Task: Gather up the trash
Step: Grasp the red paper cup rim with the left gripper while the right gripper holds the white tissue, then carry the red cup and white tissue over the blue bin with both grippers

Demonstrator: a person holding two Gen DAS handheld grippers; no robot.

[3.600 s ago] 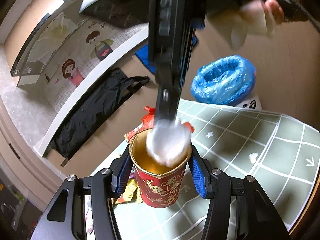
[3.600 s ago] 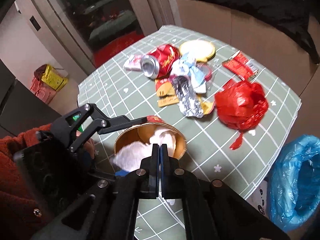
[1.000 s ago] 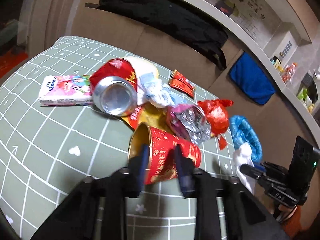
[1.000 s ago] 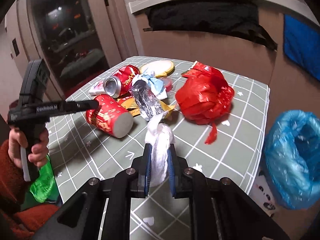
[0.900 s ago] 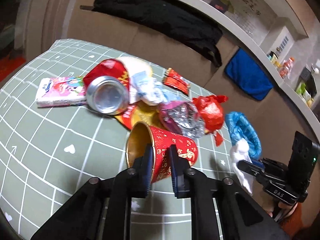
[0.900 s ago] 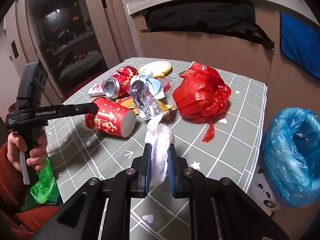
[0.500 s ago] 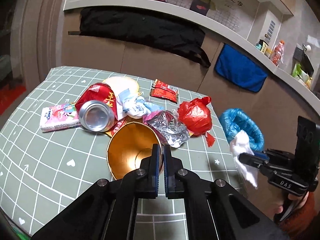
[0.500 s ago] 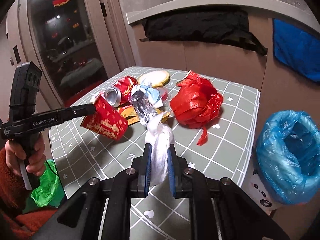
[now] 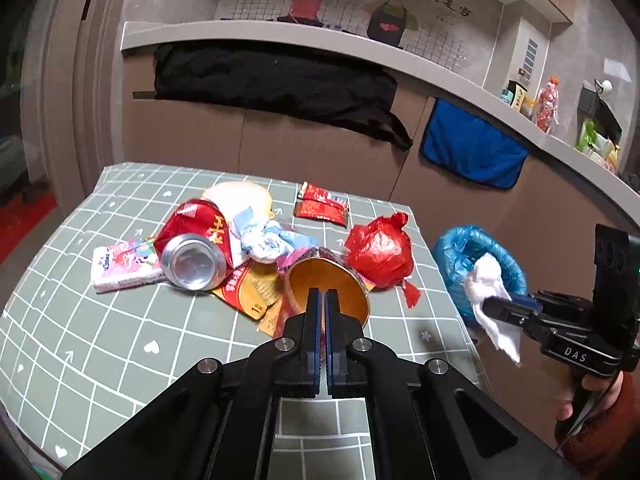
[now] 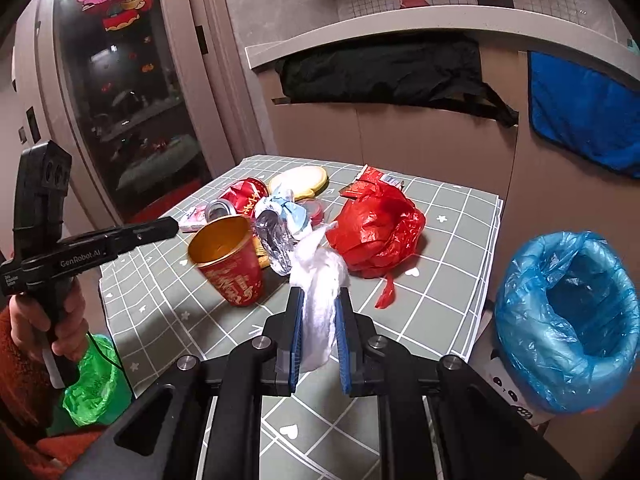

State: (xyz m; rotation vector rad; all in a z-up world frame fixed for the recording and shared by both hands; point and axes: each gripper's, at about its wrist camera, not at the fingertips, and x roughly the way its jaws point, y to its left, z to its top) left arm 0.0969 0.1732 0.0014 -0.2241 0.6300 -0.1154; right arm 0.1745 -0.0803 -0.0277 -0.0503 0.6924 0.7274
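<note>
My right gripper point(image 10: 318, 296) is shut on a crumpled white tissue point(image 10: 320, 280) and holds it above the table's right part; in the left wrist view the tissue point(image 9: 490, 294) hangs in front of the blue-lined bin point(image 9: 472, 256). My left gripper point(image 9: 320, 296) is shut and empty just behind the rim of a red paper cup point(image 9: 326, 286) with a gold inside. In the right wrist view the cup point(image 10: 230, 258) stands upright on the table, apart from the left gripper's tips point(image 10: 170, 224).
On the green checked table point(image 9: 120, 340) lie a crushed red can point(image 9: 196, 248), a pink tissue pack point(image 9: 120, 266), a red plastic bag point(image 9: 380, 254), a foil wrapper point(image 10: 272, 236), a red sachet point(image 9: 322, 206) and a round lid point(image 9: 240, 196). The blue bin point(image 10: 568, 320) stands off the table's right edge.
The left gripper has let go of the cup, which now stands upright on the table. The right gripper has carried the tissue slightly further toward the blue bin.
</note>
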